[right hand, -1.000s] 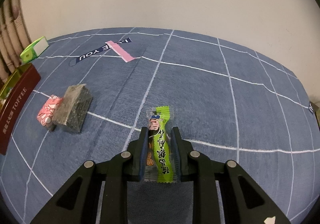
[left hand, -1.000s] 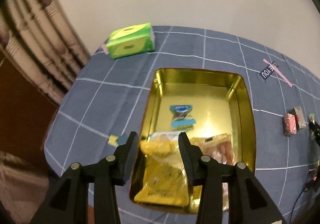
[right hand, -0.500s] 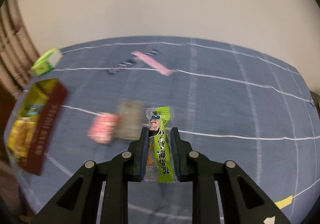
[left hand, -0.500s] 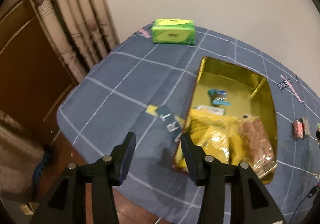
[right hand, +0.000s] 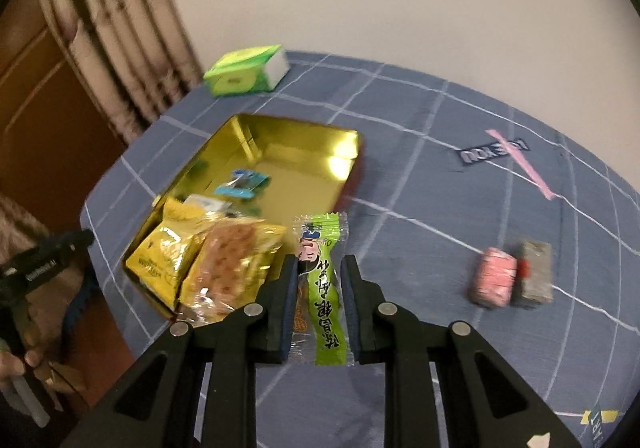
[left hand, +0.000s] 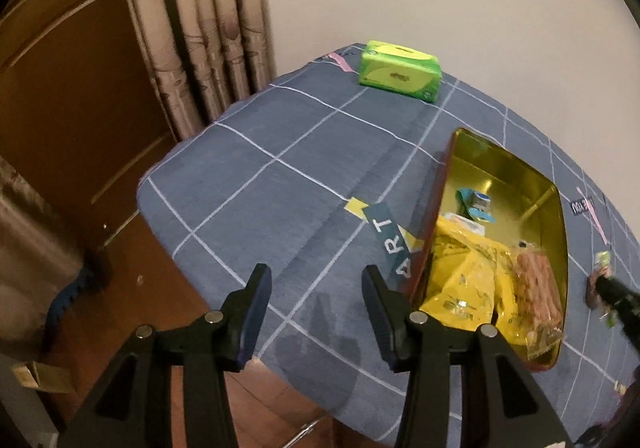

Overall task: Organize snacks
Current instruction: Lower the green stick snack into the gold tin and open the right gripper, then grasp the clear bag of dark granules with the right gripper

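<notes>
Right tongs (right hand: pixel 319 290) pinch a green snack stick (right hand: pixel 322 290) between both pads, hanging just beside the gold tin (right hand: pixel 280 152). Left tongs (left hand: pixel 316 306) stand spread, nothing between them, over bare tablecloth (left hand: pixel 280 176) beside the tin's near wall. We judge the carry step underway: next move calls for shifting over the tin, then releasing among the yellow packets (right hand: pixel 168 252). 2 small snacks remain on the cloth, a pink sweet (right hand: pixel 494 282) and a grey block (right hand: pixel 534 278), touching. Both tools pitch steeply downward.
</notes>
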### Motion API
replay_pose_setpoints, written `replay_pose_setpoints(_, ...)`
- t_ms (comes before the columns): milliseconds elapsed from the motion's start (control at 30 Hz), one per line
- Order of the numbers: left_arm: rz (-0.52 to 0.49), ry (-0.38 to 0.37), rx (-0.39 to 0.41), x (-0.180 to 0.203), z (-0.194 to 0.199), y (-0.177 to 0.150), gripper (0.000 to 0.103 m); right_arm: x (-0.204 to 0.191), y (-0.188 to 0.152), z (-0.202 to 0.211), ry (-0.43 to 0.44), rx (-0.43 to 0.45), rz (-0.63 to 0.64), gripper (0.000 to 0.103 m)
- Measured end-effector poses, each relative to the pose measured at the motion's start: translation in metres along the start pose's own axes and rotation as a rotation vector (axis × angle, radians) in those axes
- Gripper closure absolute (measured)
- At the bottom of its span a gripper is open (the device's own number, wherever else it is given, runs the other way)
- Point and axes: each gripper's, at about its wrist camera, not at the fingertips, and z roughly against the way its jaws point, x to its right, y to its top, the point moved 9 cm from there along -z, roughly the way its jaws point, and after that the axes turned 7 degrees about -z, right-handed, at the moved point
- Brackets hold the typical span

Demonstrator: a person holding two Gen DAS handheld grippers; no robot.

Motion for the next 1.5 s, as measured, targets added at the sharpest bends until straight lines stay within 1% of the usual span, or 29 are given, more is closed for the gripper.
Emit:
replay_pose_setpoints(33, 0.005, -0.001, -0.001, -0.001, 0.000, 0.000, 0.055, -0.005, -0.001, -0.006, -0.013, -0.009, 0.012, 0.083)
replay_pose_setpoints(167, 0.025, -0.016, -0.011, -0.004, -0.002, 0.000, 0.055, -0.020, -0.008, -0.022, -0.022, -0.056, 0.022, 0.083)
replay_pose_setpoints(233, 0.027, -0.018, -0.019, -0.004, -0.003, -0.002, 0.055, -0.028, -0.014, -0.029, -0.008, -0.088, 0.026, 0.083)
replay_pose_setpoints(300, 0.028, -0.025, -0.022, -0.003, -0.004, -0.002, 0.055, -0.036, -0.016, -0.032, -0.004, -0.091, 0.036, 0.083)
replay_pose_setpoints(400, 0.031, -0.022, -0.024, -0.003, -0.004, -0.002, 0.055, -0.050, -0.021, -0.032, 0.046, -0.110, 0.040, 0.083)
replay_pose_setpoints(533, 0.039, -0.025, -0.026, -0.005, -0.005, -0.003, 0.055, -0.051, -0.014, -0.032, 0.014, -0.077, 0.055, 0.083)
replay_pose_setpoints(700, 0.036, -0.017, -0.024, -0.004, -0.005, -0.004, 0.055, -0.040, -0.001, -0.037, 0.000, -0.064, -0.011, 0.083)
replay_pose_setpoints(933, 0.054, -0.009, -0.022, -0.009, -0.006, -0.005, 0.055, -0.038, 0.004, -0.047, -0.034, -0.053, -0.032, 0.082)
replay_pose_setpoints(1100, 0.058, -0.022, -0.042, -0.009, -0.010, -0.008, 0.055, -0.037, 0.004, -0.049, -0.042, -0.050, -0.032, 0.081)
replay_pose_setpoints(1200, 0.063, -0.026, -0.053, -0.010, -0.012, -0.009, 0.055, -0.038, 0.002, -0.049, -0.025, -0.061, -0.031, 0.081)
replay_pose_setpoints(1233, 0.067, -0.027, -0.053, -0.010, -0.011, -0.009, 0.055, -0.037, 0.002, -0.048, -0.023, -0.058, -0.029, 0.080)
replay_pose_setpoints(1333, 0.076, -0.025, -0.050, -0.013, -0.011, -0.009, 0.055, -0.035, 0.006, -0.038, 0.001, -0.023, -0.034, 0.073)
replay_pose_setpoints(1367, 0.075, -0.024, -0.051, -0.012, -0.012, -0.009, 0.055, -0.033, 0.009, -0.032, 0.017, -0.009, -0.045, 0.068)
replay_pose_setpoints(1400, 0.073, -0.024, -0.054, -0.012, -0.012, -0.009, 0.055, -0.031, 0.011, -0.027, 0.027, 0.001, -0.049, 0.065)
replay_pose_setpoints(1500, 0.065, -0.021, -0.052, -0.011, -0.011, -0.009, 0.055, -0.018, 0.018, -0.013, 0.019, 0.043, -0.048, 0.065)
